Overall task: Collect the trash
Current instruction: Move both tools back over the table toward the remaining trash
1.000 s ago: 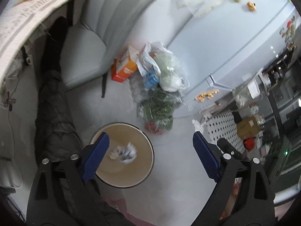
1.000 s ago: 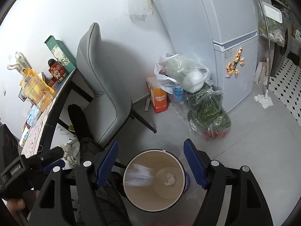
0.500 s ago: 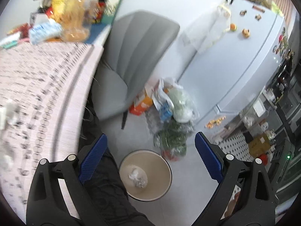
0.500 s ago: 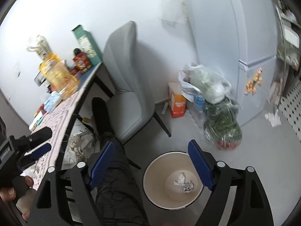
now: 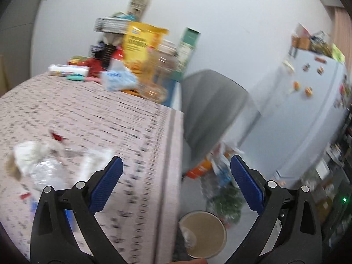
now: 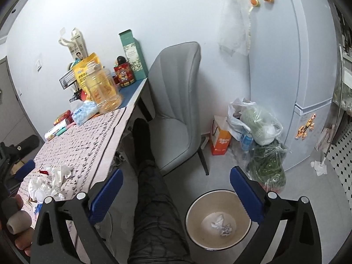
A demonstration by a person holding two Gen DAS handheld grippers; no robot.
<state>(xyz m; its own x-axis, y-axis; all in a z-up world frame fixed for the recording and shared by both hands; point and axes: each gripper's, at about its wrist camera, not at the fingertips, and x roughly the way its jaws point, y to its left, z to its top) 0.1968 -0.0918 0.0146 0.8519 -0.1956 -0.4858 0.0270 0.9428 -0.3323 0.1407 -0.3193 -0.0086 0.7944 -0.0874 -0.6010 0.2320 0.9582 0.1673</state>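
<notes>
Left gripper (image 5: 176, 176) jaws wide and empty, crumpled paper (image 5: 30, 154) on desk (image 5: 132, 132) left of them, right gripper (image 6: 176, 187) jaws wide, bin (image 6: 217, 217) below holding paper scraps (image 6: 222, 225)

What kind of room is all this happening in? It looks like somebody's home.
Most likely a lived-in home kitchen or dining corner: a fridge dotted with magnets, a table crowded with food packages, and bags of groceries on the floor beside a grey chair.
</notes>
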